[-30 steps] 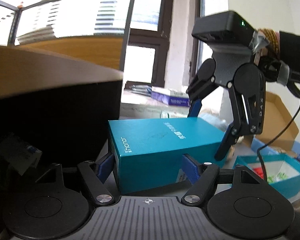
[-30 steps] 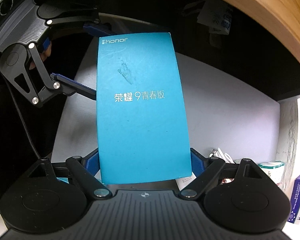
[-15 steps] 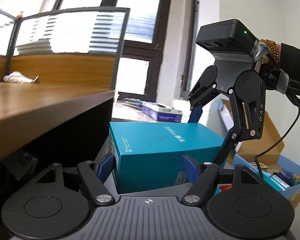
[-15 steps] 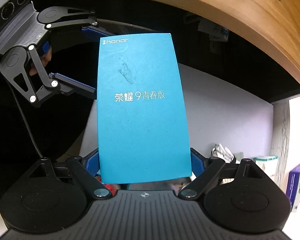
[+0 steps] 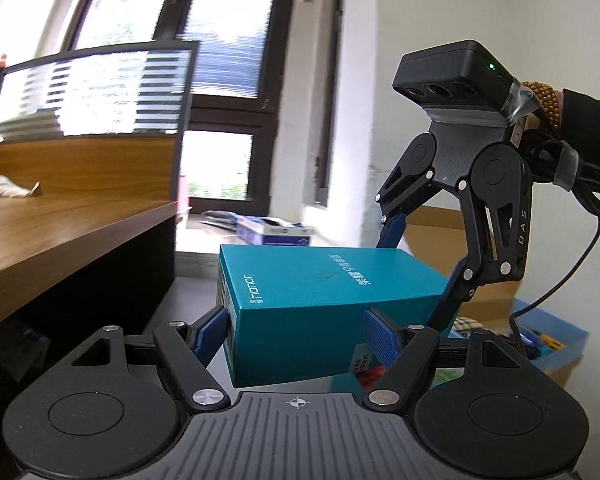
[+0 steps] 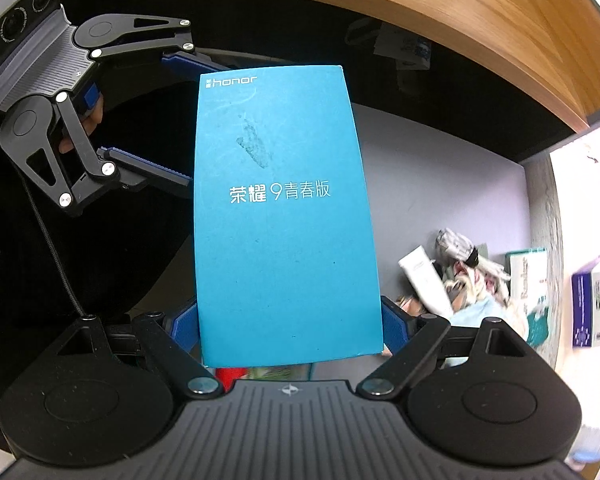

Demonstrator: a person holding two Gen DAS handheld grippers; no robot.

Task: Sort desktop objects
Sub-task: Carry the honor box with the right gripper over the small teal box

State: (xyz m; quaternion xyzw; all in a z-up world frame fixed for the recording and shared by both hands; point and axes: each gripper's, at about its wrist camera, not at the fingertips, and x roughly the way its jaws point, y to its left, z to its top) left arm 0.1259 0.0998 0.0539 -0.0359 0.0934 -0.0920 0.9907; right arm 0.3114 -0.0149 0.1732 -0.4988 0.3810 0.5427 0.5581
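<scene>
Right now you hold the teal phone box [image 6: 286, 216] off the ground with both tools: your right hand-held gripper [image 6: 290, 326] clamps its near end, pads against both long sides, and your left hand-held gripper [image 5: 296, 330] pinches the far, logo end. Judging by this, sorting is midway; the box has yet to be set down. Beyond it, the wooden tabletop [image 5: 52, 232] stands to the left, and a clutter of small packages [image 6: 460, 276] waits below.
</scene>
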